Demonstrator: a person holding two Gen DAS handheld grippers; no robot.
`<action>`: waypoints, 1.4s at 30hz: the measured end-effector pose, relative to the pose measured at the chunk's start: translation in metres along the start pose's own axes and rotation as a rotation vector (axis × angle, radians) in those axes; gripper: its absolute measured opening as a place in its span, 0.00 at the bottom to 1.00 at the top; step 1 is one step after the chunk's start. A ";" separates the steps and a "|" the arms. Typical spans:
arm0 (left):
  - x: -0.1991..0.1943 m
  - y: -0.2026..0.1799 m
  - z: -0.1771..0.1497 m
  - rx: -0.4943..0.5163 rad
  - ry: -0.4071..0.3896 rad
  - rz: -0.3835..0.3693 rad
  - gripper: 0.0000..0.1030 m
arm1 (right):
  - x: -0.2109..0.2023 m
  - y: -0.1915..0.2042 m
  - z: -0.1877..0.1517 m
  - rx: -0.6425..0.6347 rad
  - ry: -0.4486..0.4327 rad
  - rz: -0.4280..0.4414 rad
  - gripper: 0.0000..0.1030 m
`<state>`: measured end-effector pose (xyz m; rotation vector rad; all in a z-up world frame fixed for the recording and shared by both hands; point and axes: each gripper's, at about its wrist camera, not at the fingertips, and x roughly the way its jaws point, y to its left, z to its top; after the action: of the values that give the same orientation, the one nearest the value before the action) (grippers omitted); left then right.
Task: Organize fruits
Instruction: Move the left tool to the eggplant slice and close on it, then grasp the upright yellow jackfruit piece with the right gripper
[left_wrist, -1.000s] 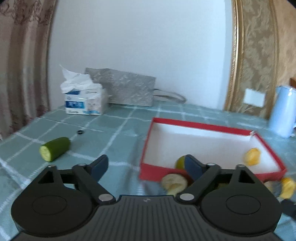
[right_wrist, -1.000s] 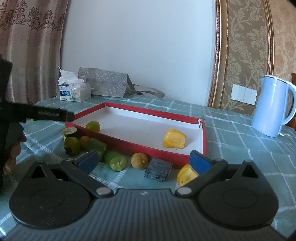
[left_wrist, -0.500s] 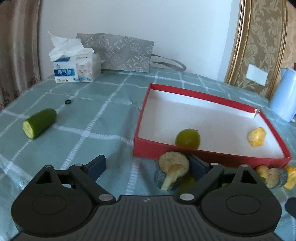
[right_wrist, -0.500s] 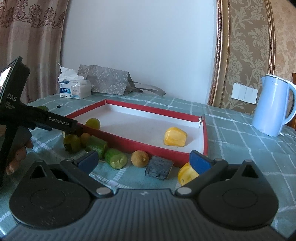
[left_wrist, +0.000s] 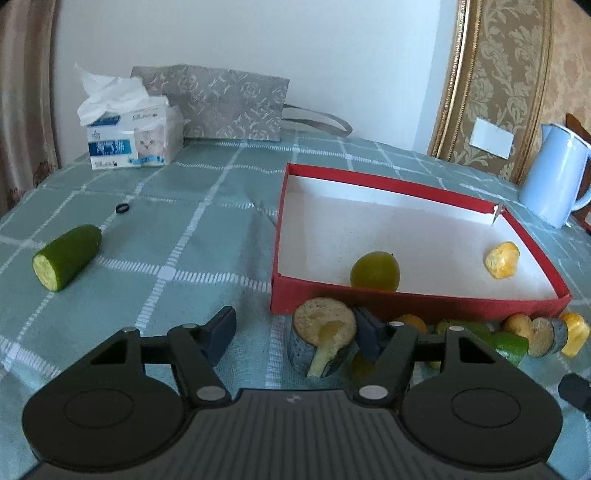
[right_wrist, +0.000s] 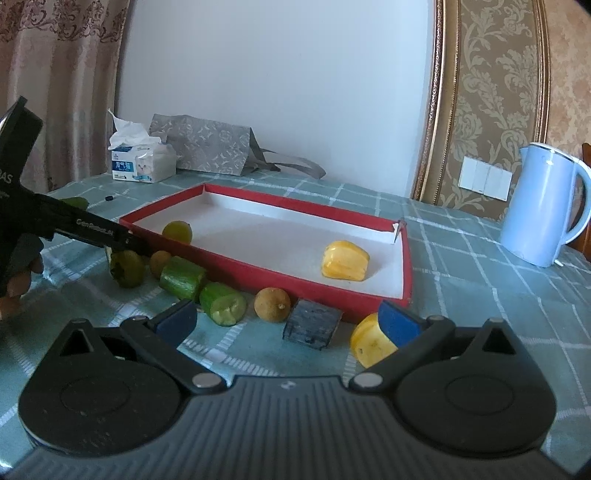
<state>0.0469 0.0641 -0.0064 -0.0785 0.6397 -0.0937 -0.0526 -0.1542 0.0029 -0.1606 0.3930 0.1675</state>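
Note:
A red box with a white floor holds a green lime and a yellow fruit piece. My left gripper is open, low over the cloth at the box's near left corner; a grey-skinned cut fruit piece stands between its fingers, by the right one. My right gripper is open and empty above a row of fruit in front of the box: cucumber pieces, a brown round fruit, a dark block, a yellow piece.
A cucumber half and a small black ring lie on the checked tablecloth to the left. A tissue box, a grey paper bag and a pale blue kettle stand at the back. The left tool shows in the right wrist view.
My left gripper has tilted down and come closer to the box's near corner, so the grey-skinned piece now stands between its fingers. My right gripper has barely moved.

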 end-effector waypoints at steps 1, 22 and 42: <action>-0.002 -0.001 -0.001 0.014 -0.009 -0.003 0.55 | 0.001 -0.001 0.000 -0.001 0.004 -0.006 1.00; -0.001 -0.016 -0.011 0.139 -0.029 0.062 0.32 | -0.010 -0.033 -0.009 0.159 0.015 -0.069 1.00; -0.001 -0.016 -0.011 0.144 -0.029 0.065 0.32 | 0.021 -0.053 -0.015 0.048 0.140 -0.200 0.70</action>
<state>0.0389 0.0480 -0.0128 0.0795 0.6041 -0.0754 -0.0284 -0.2059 -0.0127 -0.1642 0.5171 -0.0509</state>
